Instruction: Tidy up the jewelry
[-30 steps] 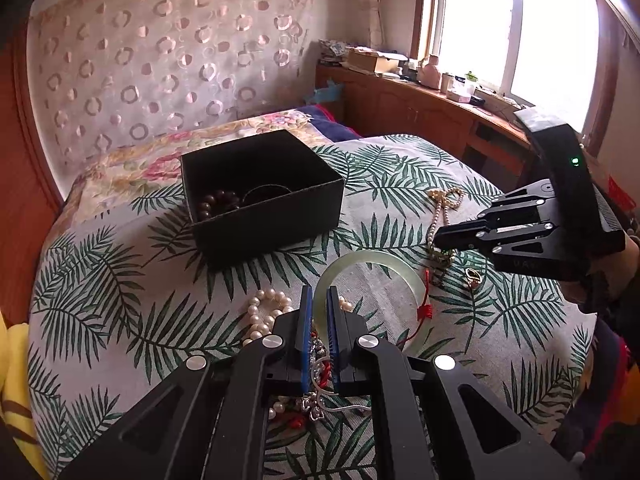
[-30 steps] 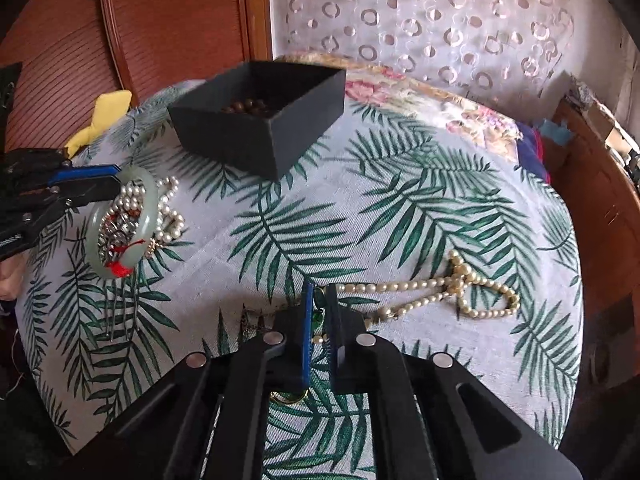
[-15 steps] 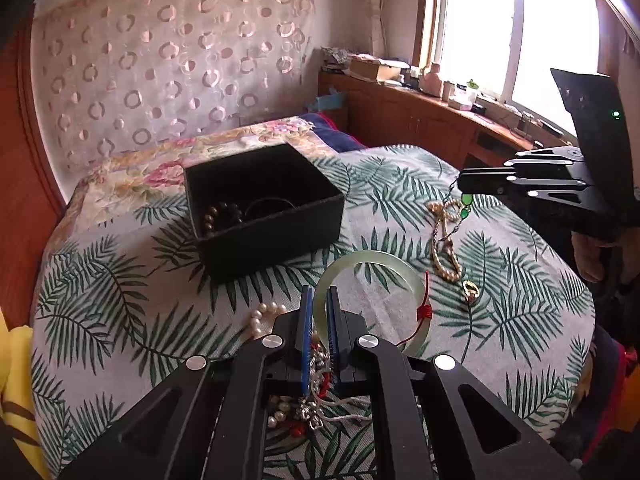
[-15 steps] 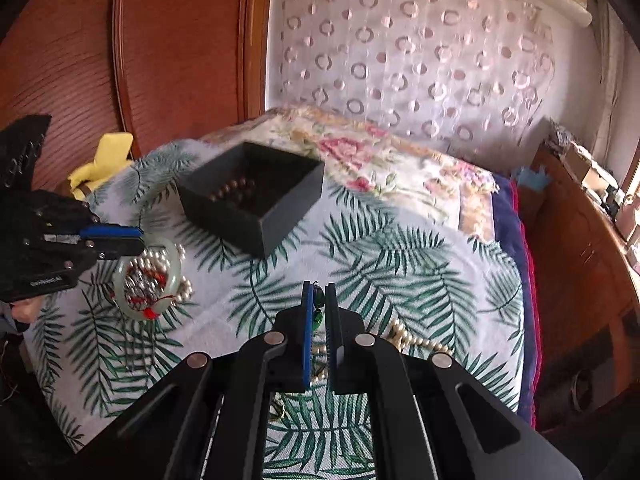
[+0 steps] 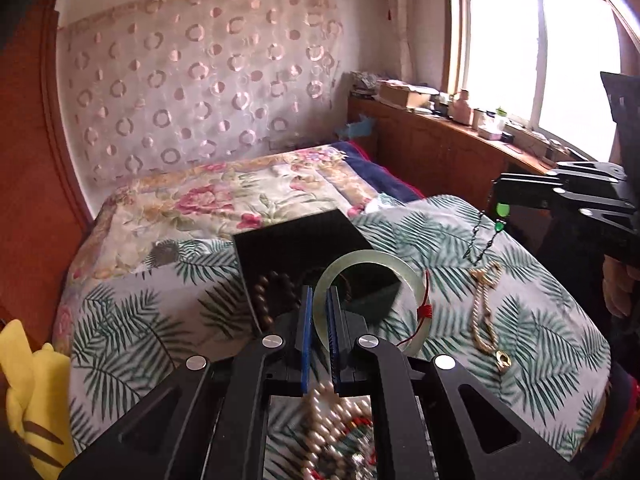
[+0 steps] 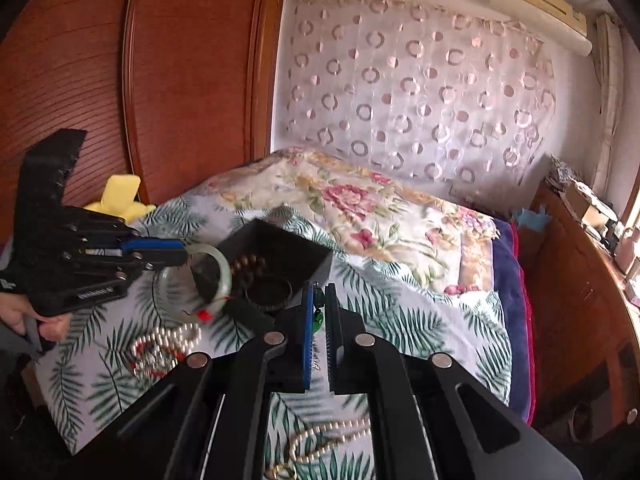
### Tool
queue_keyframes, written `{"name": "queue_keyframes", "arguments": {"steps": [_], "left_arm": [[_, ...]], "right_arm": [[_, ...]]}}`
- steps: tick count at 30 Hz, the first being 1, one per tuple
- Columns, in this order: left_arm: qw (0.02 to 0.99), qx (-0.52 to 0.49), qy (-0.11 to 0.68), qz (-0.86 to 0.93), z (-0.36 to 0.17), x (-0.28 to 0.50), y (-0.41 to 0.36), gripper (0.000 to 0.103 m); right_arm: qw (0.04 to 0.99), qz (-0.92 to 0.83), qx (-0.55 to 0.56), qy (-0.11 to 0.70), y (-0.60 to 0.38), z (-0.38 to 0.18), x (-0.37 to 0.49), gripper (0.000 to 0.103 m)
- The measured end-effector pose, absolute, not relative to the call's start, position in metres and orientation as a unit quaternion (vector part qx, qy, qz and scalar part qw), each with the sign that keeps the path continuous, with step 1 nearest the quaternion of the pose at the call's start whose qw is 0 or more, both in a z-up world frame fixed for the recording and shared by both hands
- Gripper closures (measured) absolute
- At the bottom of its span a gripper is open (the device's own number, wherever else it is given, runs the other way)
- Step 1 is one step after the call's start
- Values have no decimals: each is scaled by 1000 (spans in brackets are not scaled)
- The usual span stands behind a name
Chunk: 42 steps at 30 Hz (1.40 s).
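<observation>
Just ahead of the left hand-held gripper (image 5: 319,312), pinching the jade bangle (image 5: 368,300), sits the black box (image 5: 296,240); the right hand-held gripper (image 6: 319,304), pinching a green-beaded chain (image 5: 486,236), stands farther off.

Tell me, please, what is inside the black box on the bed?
Inside the black box lie a brown bead bracelet and a dark ring-shaped bangle. The jade bangle held up in the left tongs covers part of the interior, so anything there stays unseen.
</observation>
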<state>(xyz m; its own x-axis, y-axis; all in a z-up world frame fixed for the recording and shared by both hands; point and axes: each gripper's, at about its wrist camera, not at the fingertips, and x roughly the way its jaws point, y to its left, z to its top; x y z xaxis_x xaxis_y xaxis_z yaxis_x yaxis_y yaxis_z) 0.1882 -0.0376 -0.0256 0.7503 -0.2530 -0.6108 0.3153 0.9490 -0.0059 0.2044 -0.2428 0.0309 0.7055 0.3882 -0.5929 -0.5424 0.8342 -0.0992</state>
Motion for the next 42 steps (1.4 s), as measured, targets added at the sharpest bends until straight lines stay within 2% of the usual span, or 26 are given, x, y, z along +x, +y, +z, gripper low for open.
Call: {"name": "queue_keyframes", "arguments": {"steps": [8,17,24,33,35,37,42], "left_arm": [[935,32,332,-120,-31,233,-30,97],[929,-9,356,-102,-56,264,-18,95],[933,-14,345,-99,-54,242,2,74],[925,2,364,-108,-68,200,27,73],[923,8,370,-110,-73,189,30,73],[919,6,376,-117,-78,181,33,72],[912,6,389,-129,-89,163,31,72]], "right_arm": [[913,267,-125,283,-216,38,235,96],[903,282,-116,303,-185,19,263,96],[889,298,-111,329,-161,-5,277,96],[875,293,-116,368,-146,-46,284,94],[876,289,-114,368,-148,-50,283,88],[878,288,-109,366,-151,-51,281,61],[886,283,-93,356,-169,-46,268,59]]}}
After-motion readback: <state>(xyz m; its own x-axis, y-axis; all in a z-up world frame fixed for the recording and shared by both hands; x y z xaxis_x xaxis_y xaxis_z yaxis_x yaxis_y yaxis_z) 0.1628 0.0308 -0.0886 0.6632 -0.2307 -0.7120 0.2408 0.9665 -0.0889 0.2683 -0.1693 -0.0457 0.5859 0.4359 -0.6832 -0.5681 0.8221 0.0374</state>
